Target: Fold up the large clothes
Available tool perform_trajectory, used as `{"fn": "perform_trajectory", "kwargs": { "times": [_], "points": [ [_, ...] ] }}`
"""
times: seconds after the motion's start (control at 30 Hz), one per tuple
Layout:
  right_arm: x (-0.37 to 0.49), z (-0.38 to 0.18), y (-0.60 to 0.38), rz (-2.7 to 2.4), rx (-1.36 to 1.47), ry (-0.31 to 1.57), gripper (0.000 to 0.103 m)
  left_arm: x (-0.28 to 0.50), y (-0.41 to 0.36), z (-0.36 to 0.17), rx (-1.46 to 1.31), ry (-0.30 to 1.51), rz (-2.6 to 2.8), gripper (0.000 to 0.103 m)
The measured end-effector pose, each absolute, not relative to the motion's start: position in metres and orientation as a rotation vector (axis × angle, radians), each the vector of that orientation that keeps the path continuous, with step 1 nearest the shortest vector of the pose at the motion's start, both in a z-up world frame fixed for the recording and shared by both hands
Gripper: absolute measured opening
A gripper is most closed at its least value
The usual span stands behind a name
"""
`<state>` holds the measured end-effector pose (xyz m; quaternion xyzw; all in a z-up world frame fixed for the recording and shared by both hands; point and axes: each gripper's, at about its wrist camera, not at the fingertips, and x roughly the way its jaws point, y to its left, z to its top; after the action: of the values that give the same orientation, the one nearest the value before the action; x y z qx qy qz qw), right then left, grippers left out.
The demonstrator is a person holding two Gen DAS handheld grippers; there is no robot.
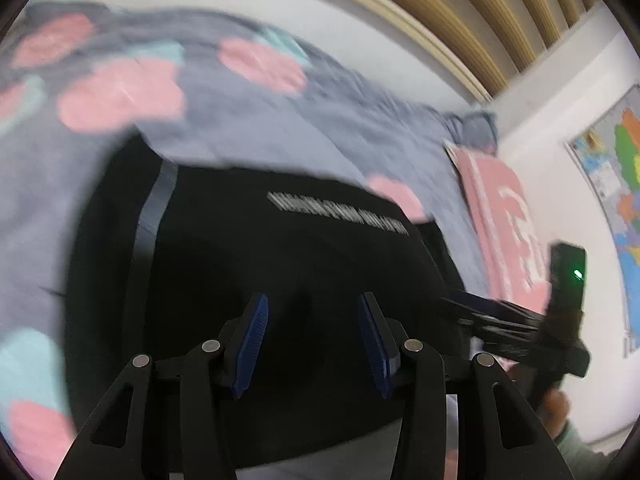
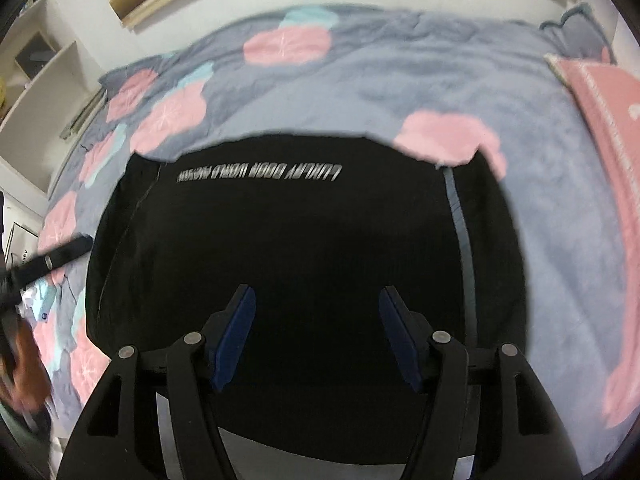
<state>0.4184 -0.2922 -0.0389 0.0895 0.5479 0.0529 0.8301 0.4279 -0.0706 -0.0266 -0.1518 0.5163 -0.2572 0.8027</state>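
— Two grippers hang over a black garment (image 2: 304, 240) spread flat on a grey bedspread (image 2: 360, 92) with pink blotches. How do they stand?

— Left gripper (image 1: 313, 344) tilts down above the cloth, blue pads parted, nothing between them. Right gripper (image 2: 316, 336) points more steeply down, jaws apart and likewise released.

— And the hands?

— A hand (image 1: 554, 408) grips the right tool's handle at the left view's edge; a blurred hand (image 2: 24, 364) shows in the right view.

— Anything beside it?

— One pink cushion (image 2: 608, 132) near the bed's edge.
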Motion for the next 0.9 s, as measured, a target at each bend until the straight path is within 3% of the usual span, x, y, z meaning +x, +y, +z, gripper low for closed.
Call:
{"fn": "perform_trajectory", "kwargs": {
  "times": [0.33, 0.53, 0.73, 0.9],
  "points": [
    [0.421, -0.118, -0.27, 0.09, 0.037, 1.191, 0.07, 0.417, -0.134, -0.117, -0.115, 1.177, -0.442, 0.047],
    [0.425, -0.117, -0.272, 0.088, 0.058, 1.213, 0.071, 0.414, -0.14, -0.117, -0.057, 1.145, -0.418, 0.048],
    [0.455, -0.057, -0.284, 0.107, 0.154, 1.094, 0.071, 0.425, -0.123, -0.069, -0.176, 1.085, -0.442, 0.048],
    [0.503, -0.089, -0.273, 0.078, 0.076, 1.158, 0.071, 0.452, -0.111, -0.083, -0.226, 1.136, -0.343, 0.048]
  ]
}}
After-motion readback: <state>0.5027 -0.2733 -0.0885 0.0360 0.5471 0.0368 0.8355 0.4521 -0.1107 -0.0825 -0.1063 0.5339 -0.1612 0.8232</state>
